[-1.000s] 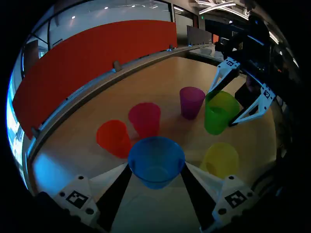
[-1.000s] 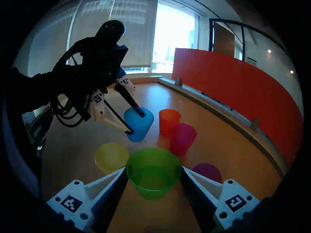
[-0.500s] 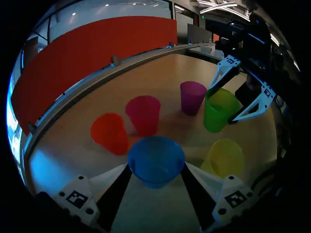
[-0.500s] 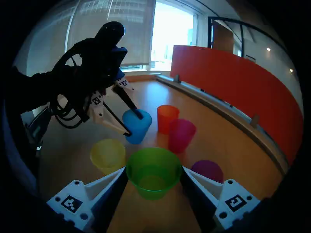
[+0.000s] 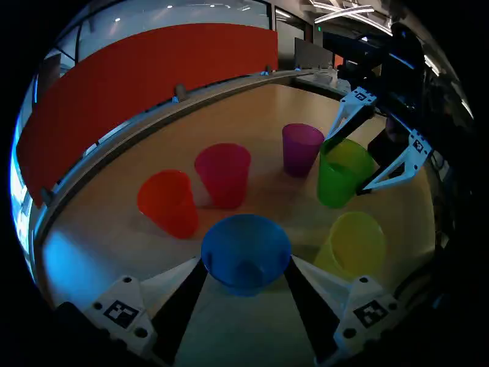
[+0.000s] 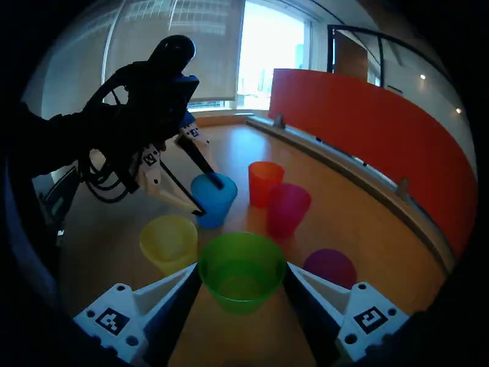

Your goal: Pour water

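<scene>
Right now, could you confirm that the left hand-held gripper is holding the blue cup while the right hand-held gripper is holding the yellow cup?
Not quite: the right hand-held gripper is holding the green cup, as the right gripper view shows; the yellow cup stands free beside it. The left hand-held gripper is indeed holding the blue cup.

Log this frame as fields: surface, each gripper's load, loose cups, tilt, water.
surface: wooden table, red panel along its edge
left gripper: shut on blue cup
right gripper: shut on green cup
loose cups: orange cup, pink cup, purple cup, yellow cup, all standing on the table
tilt: both held cups roughly upright, neither tipped to pour
water: level cannot be told in either held cup
</scene>
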{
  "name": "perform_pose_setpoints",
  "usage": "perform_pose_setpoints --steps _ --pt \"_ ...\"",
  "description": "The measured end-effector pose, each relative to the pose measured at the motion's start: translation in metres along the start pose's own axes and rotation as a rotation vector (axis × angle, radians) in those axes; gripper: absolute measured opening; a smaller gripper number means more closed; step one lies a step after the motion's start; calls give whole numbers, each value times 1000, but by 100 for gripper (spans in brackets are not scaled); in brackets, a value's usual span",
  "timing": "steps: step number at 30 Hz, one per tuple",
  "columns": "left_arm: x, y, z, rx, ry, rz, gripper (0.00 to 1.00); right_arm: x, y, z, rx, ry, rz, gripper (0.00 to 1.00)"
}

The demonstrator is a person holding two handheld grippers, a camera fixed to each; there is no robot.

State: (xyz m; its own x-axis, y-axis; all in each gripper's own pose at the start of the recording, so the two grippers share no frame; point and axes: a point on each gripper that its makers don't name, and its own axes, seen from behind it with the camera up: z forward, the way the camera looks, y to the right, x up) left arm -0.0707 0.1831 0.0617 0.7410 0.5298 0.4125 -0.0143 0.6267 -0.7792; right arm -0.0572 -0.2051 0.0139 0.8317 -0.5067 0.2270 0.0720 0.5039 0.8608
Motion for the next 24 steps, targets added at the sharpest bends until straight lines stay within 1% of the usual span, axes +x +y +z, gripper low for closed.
perform_pose_setpoints --steps 11,17,24 --pt "-4 -1 -1 -3 5 -2 86 -3 0 4 -1 -5 1 92" --pt "-10 0 -1 -1 -14 2 86 -7 -1 6 -1 -15 0 92" --pt "-15 0 -4 2 -41 11 86 -14 -1 8 -1 -29 8 92"
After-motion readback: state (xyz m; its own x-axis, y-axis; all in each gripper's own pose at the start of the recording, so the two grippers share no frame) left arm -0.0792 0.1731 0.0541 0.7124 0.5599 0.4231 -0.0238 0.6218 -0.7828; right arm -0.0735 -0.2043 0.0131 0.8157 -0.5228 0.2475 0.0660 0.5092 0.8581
